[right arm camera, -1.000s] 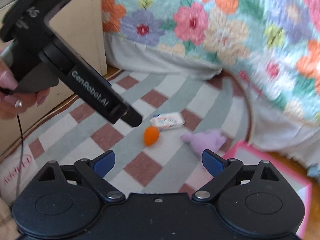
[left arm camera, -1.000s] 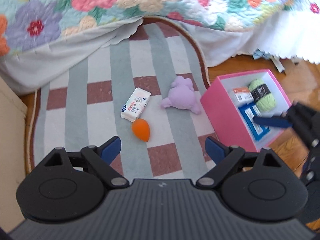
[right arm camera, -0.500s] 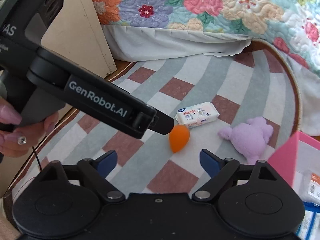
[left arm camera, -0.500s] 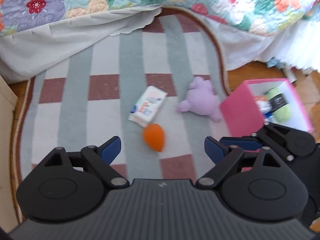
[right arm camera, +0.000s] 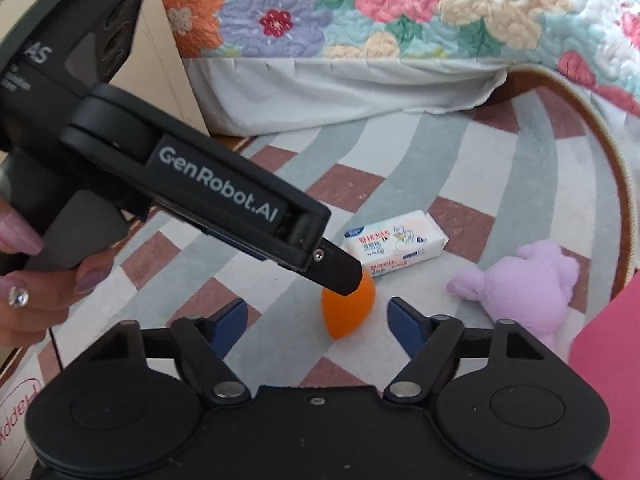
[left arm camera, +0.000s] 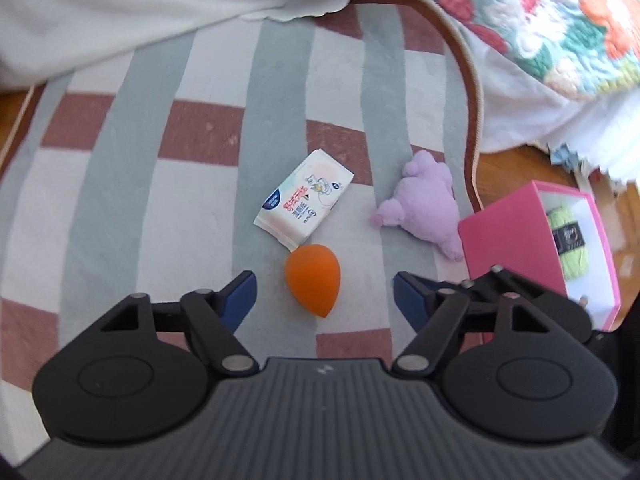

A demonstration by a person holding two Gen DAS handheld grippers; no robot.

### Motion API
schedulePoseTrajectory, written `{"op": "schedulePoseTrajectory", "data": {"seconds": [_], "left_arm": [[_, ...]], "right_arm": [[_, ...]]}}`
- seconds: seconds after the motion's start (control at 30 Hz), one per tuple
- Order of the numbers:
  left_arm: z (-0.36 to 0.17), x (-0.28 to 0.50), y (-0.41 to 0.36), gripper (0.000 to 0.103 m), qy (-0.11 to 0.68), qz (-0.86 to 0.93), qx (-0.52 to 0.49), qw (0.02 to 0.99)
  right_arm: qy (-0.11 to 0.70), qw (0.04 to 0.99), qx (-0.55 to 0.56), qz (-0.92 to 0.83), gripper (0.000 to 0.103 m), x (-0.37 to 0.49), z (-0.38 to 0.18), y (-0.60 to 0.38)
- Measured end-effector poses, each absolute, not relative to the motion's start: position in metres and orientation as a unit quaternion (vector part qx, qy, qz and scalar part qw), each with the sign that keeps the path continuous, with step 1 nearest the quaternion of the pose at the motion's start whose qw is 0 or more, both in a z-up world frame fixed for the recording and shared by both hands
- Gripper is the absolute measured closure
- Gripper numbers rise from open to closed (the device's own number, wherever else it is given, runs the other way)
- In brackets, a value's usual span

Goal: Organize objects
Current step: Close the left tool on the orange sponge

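An orange egg-shaped sponge (left arm camera: 314, 284) lies on the striped rug (left arm camera: 160, 208), and shows in the right wrist view (right arm camera: 347, 312) too. My left gripper (left arm camera: 324, 296) is open, its blue fingers either side of the sponge just above it. My right gripper (right arm camera: 314, 322) is open and empty, hovering close behind. A white tissue pack (left arm camera: 303, 204) (right arm camera: 394, 243) lies beyond the sponge. A purple plush toy (left arm camera: 426, 204) (right arm camera: 528, 284) lies to the right. A pink box (left arm camera: 520, 240) holds green yarn (left arm camera: 568, 240).
A bed with a floral quilt (right arm camera: 400, 8) and white skirt (left arm camera: 160, 12) borders the rug at the back. A beige cabinet side (right arm camera: 160, 60) stands at the left. Wooden floor (left arm camera: 516, 168) shows around the pink box (right arm camera: 608, 364).
My left gripper has moved forward and down toward the orange sponge, which now sits between its fingers. My right gripper has swung left and closer to the sponge.
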State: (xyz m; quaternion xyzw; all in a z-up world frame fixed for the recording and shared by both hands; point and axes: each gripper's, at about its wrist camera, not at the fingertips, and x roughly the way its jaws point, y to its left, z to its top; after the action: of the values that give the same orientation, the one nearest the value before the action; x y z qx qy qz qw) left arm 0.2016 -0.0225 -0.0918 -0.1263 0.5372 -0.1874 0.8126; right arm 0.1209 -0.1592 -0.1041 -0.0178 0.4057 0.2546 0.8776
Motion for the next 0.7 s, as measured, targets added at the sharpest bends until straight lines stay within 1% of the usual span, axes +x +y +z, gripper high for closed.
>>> {"op": "schedulePoseTrajectory", "data": {"seconds": [0.2,0.23,0.27,0.3,0.33,0.43,0.53,0.57,0.6,0.67,0.7], "left_arm": [[-0.117,0.208,-0.017,0.041,0.538,-0.174,-0.173,0.806],[-0.120,0.210,-0.016,0.043,0.538,-0.173,-0.181,0.805],[-0.123,0.211,-0.015,0.047,0.537,-0.173,-0.188,0.804],[-0.126,0.212,-0.015,0.050,0.535,-0.172,-0.194,0.804],[-0.129,0.213,-0.015,0.050,0.534,-0.172,-0.197,0.804],[-0.134,0.213,-0.016,0.051,0.528,-0.176,-0.199,0.806],[-0.139,0.215,-0.016,0.055,0.529,-0.175,-0.208,0.804],[-0.142,0.216,-0.016,0.059,0.529,-0.174,-0.212,0.803],[-0.144,0.216,-0.016,0.066,0.529,-0.175,-0.217,0.802],[-0.150,0.216,-0.015,0.067,0.527,-0.177,-0.231,0.798],[-0.151,0.215,-0.015,0.068,0.524,-0.179,-0.235,0.799]], "right_arm": [[0.411,0.876,-0.038,0.250,0.031,0.130,-0.121,-0.155],[0.414,0.874,-0.040,0.253,0.034,0.132,-0.123,-0.154],[0.415,0.873,-0.041,0.254,0.038,0.134,-0.126,-0.154],[0.417,0.872,-0.040,0.253,0.046,0.136,-0.128,-0.155],[0.418,0.872,-0.035,0.253,0.048,0.137,-0.130,-0.156],[0.419,0.873,-0.023,0.249,0.048,0.140,-0.136,-0.158],[0.420,0.873,-0.032,0.246,0.048,0.140,-0.143,-0.157],[0.423,0.873,-0.039,0.241,0.049,0.140,-0.147,-0.155],[0.425,0.873,-0.043,0.235,0.055,0.141,-0.149,-0.154],[0.420,0.876,-0.041,0.233,0.058,0.141,-0.151,-0.154],[0.420,0.876,-0.037,0.234,0.063,0.140,-0.151,-0.154]]}}
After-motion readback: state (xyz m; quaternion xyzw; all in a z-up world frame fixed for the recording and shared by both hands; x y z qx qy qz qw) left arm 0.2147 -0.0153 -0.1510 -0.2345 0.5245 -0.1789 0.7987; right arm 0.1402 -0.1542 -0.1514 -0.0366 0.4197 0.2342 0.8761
